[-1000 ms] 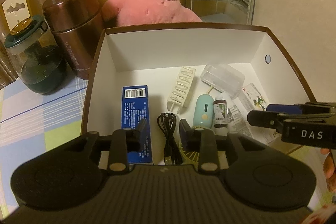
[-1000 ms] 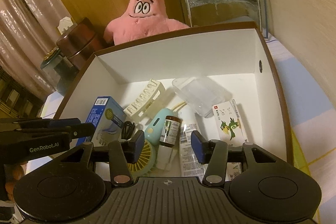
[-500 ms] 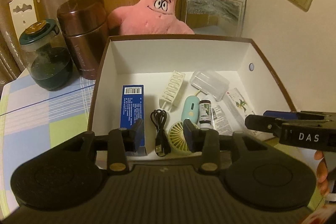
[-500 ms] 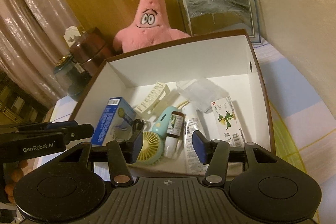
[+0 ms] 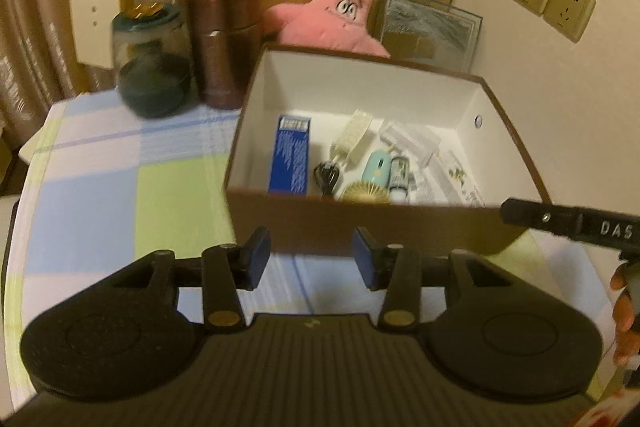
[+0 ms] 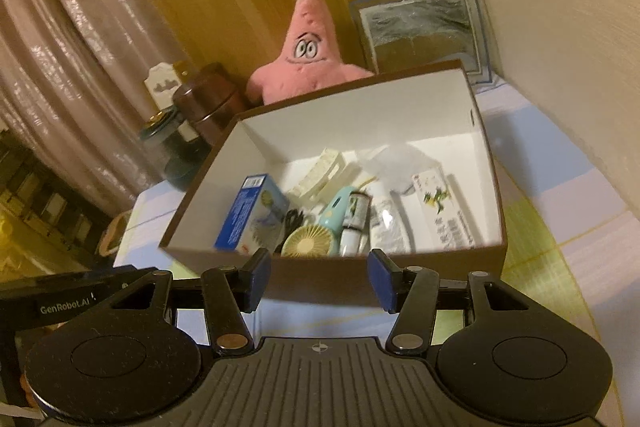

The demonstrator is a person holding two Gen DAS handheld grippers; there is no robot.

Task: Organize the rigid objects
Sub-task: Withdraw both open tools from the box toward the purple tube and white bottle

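Note:
A brown box (image 5: 360, 223) with white inside walls (image 6: 360, 123) holds a blue carton (image 5: 290, 159), a white ribbed tray (image 5: 354, 139), a black cable (image 5: 328, 175), a mint handheld fan (image 5: 376, 171), a small bottle (image 5: 399, 173), a clear case (image 6: 396, 163) and a medicine carton (image 6: 440, 207). My left gripper (image 5: 312, 253) hovers in front of the box's near wall, its jaws opening with nothing between them. Just short of the same wall, my right gripper (image 6: 320, 275) is open and holds nothing. Its side (image 5: 568, 223) shows in the left wrist view.
Behind the box stand a pink starfish plush (image 5: 340, 15), a brown canister (image 5: 224, 43), a glass jar (image 5: 152, 59) and a framed picture (image 5: 428, 31). A checked tablecloth (image 5: 120, 179) covers the table. Wall sockets (image 5: 552, 3) are at the right. A person's hand (image 5: 624, 307) is at the right edge.
Both grippers have drawn back and risen from over the box's inside to in front of its near wall. The left jaws have spread wider.

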